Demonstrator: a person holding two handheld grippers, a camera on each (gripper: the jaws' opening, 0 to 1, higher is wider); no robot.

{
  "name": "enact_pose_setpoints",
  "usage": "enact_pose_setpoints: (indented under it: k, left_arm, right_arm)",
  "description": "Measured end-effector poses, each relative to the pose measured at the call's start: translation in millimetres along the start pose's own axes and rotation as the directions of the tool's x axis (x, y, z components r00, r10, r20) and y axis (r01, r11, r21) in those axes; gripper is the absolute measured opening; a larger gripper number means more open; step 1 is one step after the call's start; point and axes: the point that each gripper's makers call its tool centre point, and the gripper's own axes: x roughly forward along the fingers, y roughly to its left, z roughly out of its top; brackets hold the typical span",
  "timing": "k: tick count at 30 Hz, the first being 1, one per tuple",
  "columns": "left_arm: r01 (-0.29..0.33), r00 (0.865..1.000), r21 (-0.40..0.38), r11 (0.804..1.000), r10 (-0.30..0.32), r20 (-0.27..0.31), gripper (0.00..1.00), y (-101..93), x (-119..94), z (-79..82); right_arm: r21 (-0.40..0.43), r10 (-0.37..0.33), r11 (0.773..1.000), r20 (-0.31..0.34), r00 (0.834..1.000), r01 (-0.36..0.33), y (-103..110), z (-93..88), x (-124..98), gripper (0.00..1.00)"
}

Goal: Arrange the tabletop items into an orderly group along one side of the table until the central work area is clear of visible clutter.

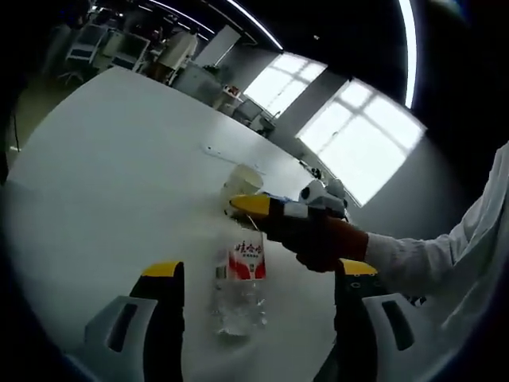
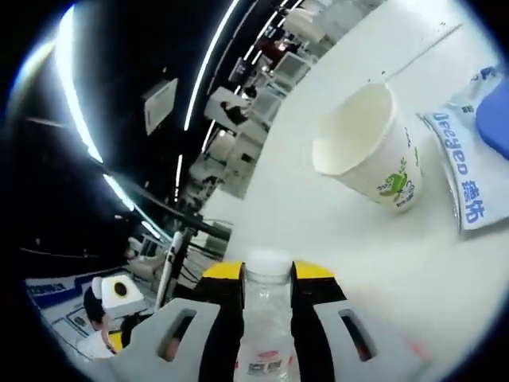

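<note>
The right tool (image 2: 266, 290) grasps the neck of the water bottle (image 1: 241, 280), which stands upright on the surface (image 1: 119, 159); the left tool (image 1: 258, 274), spread wide, waits near, with the paper cup (image 2: 367, 143) just beyond.

Dim room, lit by blown-out windows (image 1: 350, 119) and glaring ceiling light strips (image 2: 79, 119). Strong fisheye bending toward the edges. White surface (image 1: 119, 159) evenly bright, shadows faint, background soft.

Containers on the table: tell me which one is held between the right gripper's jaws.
The water bottle with the white cap and red label, clamped in the right gripper. The paper cup stands free beyond it, open-topped, beside a blue-printed packet.
</note>
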Motion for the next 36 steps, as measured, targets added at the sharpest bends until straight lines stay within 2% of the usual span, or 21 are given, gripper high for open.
enact_pose_setpoints:
  k: [7, 12, 16, 20, 26, 27, 36]
  left_arm:
    - [0.068, 0.994, 0.040, 0.997, -0.065, -0.083, 0.77, 3.6, 19.5, -10.5]
    - [0.138, 0.983, 0.055, 0.989, -0.130, -0.130, 0.74, -1.7, 31.1, -18.9]
    - [0.213, 0.962, 0.090, 0.973, -0.194, -0.191, 0.65, -8.7, 34.8, -28.2]
    - [0.273, 0.946, 0.102, 0.957, -0.247, -0.208, 0.54, -13.7, 37.3, -33.6]
    - [0.302, 0.925, 0.150, 0.941, -0.251, -0.284, 0.46, -12.6, 37.6, -51.6]
    - [0.300, 0.925, 0.156, 0.941, -0.248, -0.287, 0.43, -11.2, 37.3, -52.3]
    - [0.324, 0.926, 0.195, 0.926, -0.268, -0.267, 0.42, -16.0, 34.8, -50.6]
  right_arm:
    - [-0.129, 0.047, 0.990, -0.023, 0.999, -0.050, 20.0, -0.6, -3.2, 0.19]
    - [-0.240, 0.081, 0.966, -0.049, 0.996, -0.090, 38.9, -4.6, -6.8, 0.19]
    - [-0.312, 0.101, 0.943, -0.071, 0.992, -0.118, 50.4, -8.6, -7.6, 0.19]
    - [-0.341, 0.107, 0.931, -0.093, 0.990, -0.133, 56.9, -15.2, -8.3, 0.19]
    - [-0.395, 0.101, 0.908, -0.122, 0.987, -0.142, 62.8, -20.1, -12.4, 0.19]
    - [-0.404, 0.102, 0.903, -0.127, 0.987, -0.146, 65.3, -21.2, -13.1, 0.19]
    - [-0.492, 0.088, 0.857, -0.156, 0.984, -0.154, 79.1, -26.3, -17.2, 0.18]
